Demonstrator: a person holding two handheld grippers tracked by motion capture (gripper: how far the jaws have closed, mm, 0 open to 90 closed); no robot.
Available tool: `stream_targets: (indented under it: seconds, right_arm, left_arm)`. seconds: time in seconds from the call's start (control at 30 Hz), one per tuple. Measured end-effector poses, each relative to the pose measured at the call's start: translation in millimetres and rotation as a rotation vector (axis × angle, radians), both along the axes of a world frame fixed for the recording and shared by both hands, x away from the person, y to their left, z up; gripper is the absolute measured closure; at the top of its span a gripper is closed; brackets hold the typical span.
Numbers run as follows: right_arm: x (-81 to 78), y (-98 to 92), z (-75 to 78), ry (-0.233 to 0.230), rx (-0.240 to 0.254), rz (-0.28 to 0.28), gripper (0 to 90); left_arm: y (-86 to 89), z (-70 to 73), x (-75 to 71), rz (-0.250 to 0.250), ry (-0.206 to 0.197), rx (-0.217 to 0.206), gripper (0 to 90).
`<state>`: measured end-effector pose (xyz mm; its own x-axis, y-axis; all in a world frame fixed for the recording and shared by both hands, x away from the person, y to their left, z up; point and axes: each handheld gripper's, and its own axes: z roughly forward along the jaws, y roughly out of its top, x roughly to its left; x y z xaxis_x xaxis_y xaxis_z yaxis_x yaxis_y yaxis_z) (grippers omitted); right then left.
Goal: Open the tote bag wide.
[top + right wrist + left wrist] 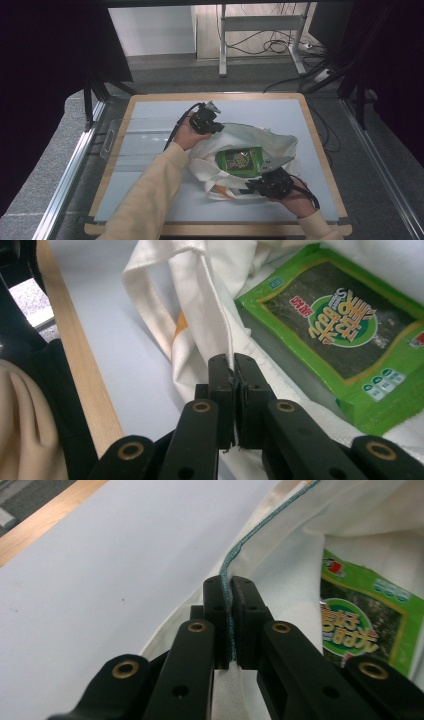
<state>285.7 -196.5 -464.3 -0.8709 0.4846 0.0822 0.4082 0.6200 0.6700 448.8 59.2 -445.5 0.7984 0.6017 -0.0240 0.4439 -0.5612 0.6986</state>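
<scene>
Jaws of the left gripper (228,587) are pinched shut on the teal-stitched rim of the white cloth bag (280,142) at the frame's centre. Those of the right gripper (233,362) clamp the bag's near edge. Inside the bag's open mouth lies a green snack packet (240,161), middle right of the high view.

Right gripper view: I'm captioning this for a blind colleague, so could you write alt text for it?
The right hand-held gripper is shut on the edge of a white cloth bag, its two black jaws rising from the bottom. A green snack packet lies in the bag's open mouth at right; the table's pale top and wooden edge run along the left.
</scene>
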Motion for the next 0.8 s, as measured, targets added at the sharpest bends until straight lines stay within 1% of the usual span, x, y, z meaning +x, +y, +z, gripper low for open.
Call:
stream_targets:
  seconds: [0.03, 0.2, 0.37, 0.43, 0.6, 0.73, 0.8]
  right_arm:
    - [0.0, 0.0, 0.0, 0.000, 0.000, 0.000, 86.4]
    - [-2.0, 0.5, -4.0, 0.008, -0.009, 0.014, 86.5]
    - [-3.4, -0.8, -8.1, 0.018, -0.013, 0.022, 86.5]
    - [-4.8, -0.8, -9.7, 0.022, -0.019, 0.025, 86.6]
    - [-7.7, -1.1, -14.7, 0.027, -0.031, 0.030, 86.5]
    - [-7.7, -1.6, -15.6, 0.026, -0.030, 0.030, 86.5]
    - [-7.7, -1.4, -15.3, 0.025, -0.029, 0.027, 86.5]
  left_arm:
    - [0.3, -1.2, 2.1, 0.001, 0.002, 0.005, 86.9]
    - [0.5, -6.2, 9.7, 0.030, 0.011, 0.006, 86.7]
    - [-0.2, -10.7, 14.3, 0.052, 0.015, 0.015, 86.4]
    - [0.6, -12.5, 16.2, 0.060, 0.023, 0.012, 86.2]
    - [1.5, -12.7, 17.1, 0.062, 0.027, 0.004, 86.0]
    - [1.6, -11.2, 15.6, 0.055, 0.026, 0.006, 86.0]
    - [2.0, -10.7, 13.9, 0.051, 0.026, -0.001, 85.8]
